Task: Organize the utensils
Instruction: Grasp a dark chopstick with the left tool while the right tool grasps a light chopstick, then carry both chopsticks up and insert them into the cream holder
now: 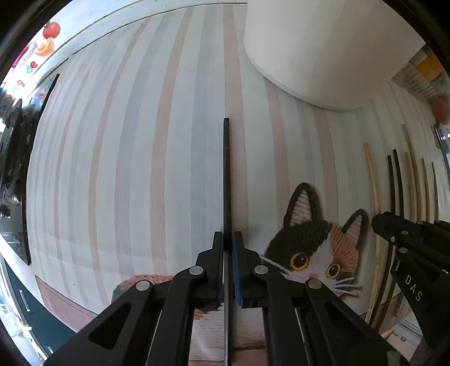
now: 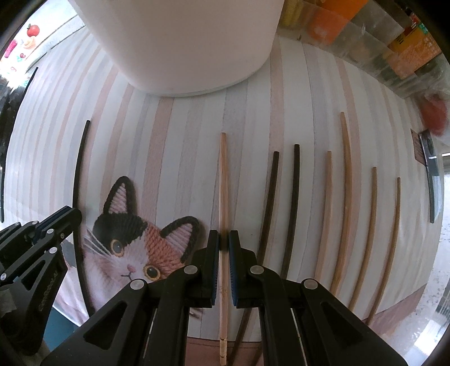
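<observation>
My left gripper [image 1: 226, 242] points down and is shut on a black chopstick [image 1: 226, 169] that runs away from me along the striped tablecloth [image 1: 140, 169]. Its blue pads pinch the stick near its lower part. My right gripper [image 2: 223, 242] is shut the same way on a light wooden chopstick [image 2: 223, 183]. In the right wrist view the left gripper [image 2: 76, 216] shows at the left edge with the black chopstick [image 2: 80, 169]. Whether either stick is off the cloth I cannot tell. Right of the held wooden stick lie two dark chopsticks [image 2: 271, 197] and several light ones [image 2: 346, 183], side by side.
A large white round container [image 2: 182, 42] stands at the back of the cloth. A knitted cat-face mat [image 2: 135, 239] lies between the two grippers. Coloured packets [image 2: 332, 25] line the back right. A dark flat object [image 2: 431, 174] lies at the right edge.
</observation>
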A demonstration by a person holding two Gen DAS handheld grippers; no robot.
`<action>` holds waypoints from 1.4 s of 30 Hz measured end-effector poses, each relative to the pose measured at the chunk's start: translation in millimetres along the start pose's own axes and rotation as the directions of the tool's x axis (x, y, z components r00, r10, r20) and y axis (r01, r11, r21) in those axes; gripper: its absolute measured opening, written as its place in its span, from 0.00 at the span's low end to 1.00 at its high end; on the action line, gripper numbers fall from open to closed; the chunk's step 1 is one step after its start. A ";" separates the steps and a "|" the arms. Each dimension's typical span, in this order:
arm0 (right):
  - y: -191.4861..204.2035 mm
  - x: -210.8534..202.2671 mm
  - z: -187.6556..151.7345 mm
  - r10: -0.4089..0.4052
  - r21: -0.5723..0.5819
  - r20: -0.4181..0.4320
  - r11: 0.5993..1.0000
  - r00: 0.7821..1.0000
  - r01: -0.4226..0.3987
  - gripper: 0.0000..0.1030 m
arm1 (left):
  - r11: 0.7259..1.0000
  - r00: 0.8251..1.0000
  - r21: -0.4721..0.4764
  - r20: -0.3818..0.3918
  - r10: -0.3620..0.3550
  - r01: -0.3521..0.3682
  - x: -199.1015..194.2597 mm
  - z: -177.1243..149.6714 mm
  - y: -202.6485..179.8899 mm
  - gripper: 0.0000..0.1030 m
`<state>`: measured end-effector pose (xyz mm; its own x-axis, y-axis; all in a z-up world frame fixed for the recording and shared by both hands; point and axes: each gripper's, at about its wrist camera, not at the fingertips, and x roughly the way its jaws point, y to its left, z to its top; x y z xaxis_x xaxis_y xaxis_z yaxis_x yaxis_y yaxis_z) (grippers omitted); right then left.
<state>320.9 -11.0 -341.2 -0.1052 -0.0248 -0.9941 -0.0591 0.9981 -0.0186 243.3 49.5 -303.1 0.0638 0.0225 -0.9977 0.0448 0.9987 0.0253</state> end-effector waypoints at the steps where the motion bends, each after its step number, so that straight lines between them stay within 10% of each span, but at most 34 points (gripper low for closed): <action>1: 0.2 -0.3 0.1 -0.002 0.002 0.001 1.000 1.000 0.002 0.07 | 1.000 1.000 0.003 0.003 0.001 -0.001 0.4 0.1 -0.7 0.04; 27: -49.3 -84.3 -40.1 0.174 0.098 0.228 0.975 0.958 -0.201 0.06 | 0.989 0.967 -0.065 0.228 -0.118 0.136 -91.7 -20.9 46.9 0.03; 32: -58.6 -126.8 -34.0 0.226 0.086 0.298 0.961 0.927 -0.262 0.06 | 0.981 0.931 -0.087 0.341 -0.132 0.172 -139.1 -16.0 60.6 0.03; 42: -67.9 -246.8 -17.7 0.282 0.025 0.531 0.937 0.799 -0.348 0.06 | 0.980 0.791 -0.050 0.599 -0.125 0.193 -247.2 15.3 70.4 0.03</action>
<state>333.3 -73.7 -92.7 0.4261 0.2919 -0.8563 0.0065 0.9455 0.3255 246.0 113.5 -53.8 0.6422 -0.1352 -0.7545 0.0061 0.9852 -0.1713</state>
